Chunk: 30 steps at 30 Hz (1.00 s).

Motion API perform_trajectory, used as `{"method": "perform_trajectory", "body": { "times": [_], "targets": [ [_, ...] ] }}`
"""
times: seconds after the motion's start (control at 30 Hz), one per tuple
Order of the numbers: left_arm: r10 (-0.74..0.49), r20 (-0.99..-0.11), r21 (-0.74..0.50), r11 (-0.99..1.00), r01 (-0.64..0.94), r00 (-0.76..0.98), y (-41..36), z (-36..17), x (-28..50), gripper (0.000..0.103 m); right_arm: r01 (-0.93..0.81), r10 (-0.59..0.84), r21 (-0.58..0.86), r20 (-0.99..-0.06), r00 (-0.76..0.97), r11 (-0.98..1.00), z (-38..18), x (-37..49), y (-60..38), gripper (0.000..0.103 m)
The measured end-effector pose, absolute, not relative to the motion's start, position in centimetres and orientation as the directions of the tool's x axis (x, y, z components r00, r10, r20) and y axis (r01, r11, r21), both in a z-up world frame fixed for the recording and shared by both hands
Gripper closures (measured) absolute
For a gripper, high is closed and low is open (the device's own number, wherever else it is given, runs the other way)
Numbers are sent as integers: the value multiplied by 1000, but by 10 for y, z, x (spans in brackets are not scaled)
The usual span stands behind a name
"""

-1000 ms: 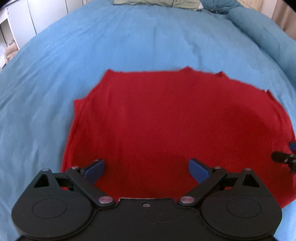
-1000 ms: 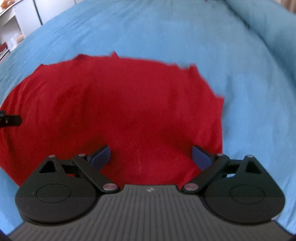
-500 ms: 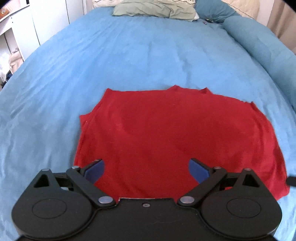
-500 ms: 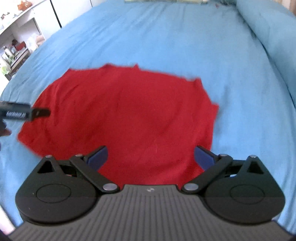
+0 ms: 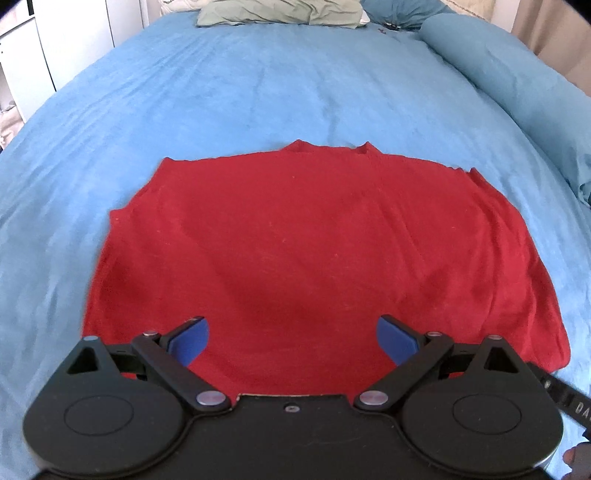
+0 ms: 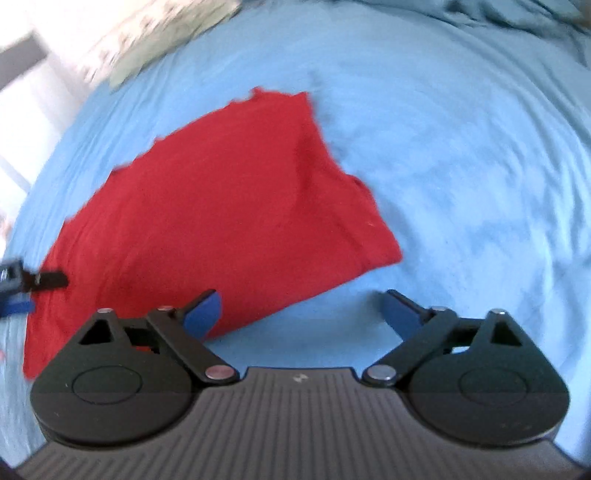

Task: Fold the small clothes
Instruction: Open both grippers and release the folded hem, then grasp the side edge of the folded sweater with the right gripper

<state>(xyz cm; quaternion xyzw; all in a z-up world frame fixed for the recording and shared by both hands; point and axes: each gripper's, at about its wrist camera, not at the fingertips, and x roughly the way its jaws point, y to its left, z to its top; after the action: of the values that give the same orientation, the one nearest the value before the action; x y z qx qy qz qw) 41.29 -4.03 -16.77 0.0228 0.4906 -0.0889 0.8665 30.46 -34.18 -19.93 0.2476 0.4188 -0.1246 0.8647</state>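
A red garment [image 5: 314,251] lies flat and folded on the blue bedspread [image 5: 258,85]. My left gripper [image 5: 293,338] is open and empty, held above the garment's near edge. In the right wrist view the same garment [image 6: 207,206] sits left of centre, blurred by motion. My right gripper [image 6: 301,310] is open and empty, above the bedspread [image 6: 461,166] just off the garment's near right corner. The left gripper's tip [image 6: 33,282] shows at the left edge of that view. Part of the right gripper [image 5: 569,400] shows at the lower right of the left wrist view.
Pillows [image 5: 280,13] lie at the head of the bed. A rolled blue duvet [image 5: 517,85] runs along the right side. White cupboards [image 5: 55,44] stand to the left of the bed.
Both grippers have pulled back from the garment, so it looks farther off. The right gripper has swung to the right, off the garment's corner. Both stayed open.
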Motion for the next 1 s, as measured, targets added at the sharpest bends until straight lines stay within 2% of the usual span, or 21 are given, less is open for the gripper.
{"method": "perform_trajectory", "body": {
  "times": [0.1,0.2,0.27,0.37,0.57,0.73,0.8,0.83,0.93,1.0],
  "targets": [
    [-134,-853,-55,984,170,504,-44,-175,413,3,453,-36,393,-723,690,800,-209,299,-352,1],
    [-130,-854,-53,985,163,504,-50,-183,414,4,442,-48,407,-690,722,800,-212,307,-358,7],
    [-130,-850,-57,986,157,510,-55,-186,416,4,421,-35,418,-675,737,805,-214,313,-366,17],
    [-131,-843,-60,987,150,522,-60,-188,418,4,391,-8,436,-660,752,811,-217,324,-378,26],
    [-128,-839,-65,988,137,529,-61,-190,430,4,254,119,457,-643,756,852,-218,357,-403,27],
    [-115,-833,-40,988,149,541,-58,-192,439,4,104,284,493,-647,707,864,-220,394,-424,27],
    [-102,-834,-23,988,150,542,-58,-195,443,4,67,328,503,-653,683,862,-218,404,-427,38],
    [-94,-835,-15,989,147,543,-58,-198,445,4,62,332,494,-665,669,867,-216,408,-428,52],
    [-81,-837,-11,991,132,541,-56,-206,451,4,66,320,472,-687,653,879,-212,412,-427,71],
    [-75,-838,-4,991,131,541,-56,-211,455,4,85,306,470,-691,655,878,-205,412,-425,74]
  ]
}}
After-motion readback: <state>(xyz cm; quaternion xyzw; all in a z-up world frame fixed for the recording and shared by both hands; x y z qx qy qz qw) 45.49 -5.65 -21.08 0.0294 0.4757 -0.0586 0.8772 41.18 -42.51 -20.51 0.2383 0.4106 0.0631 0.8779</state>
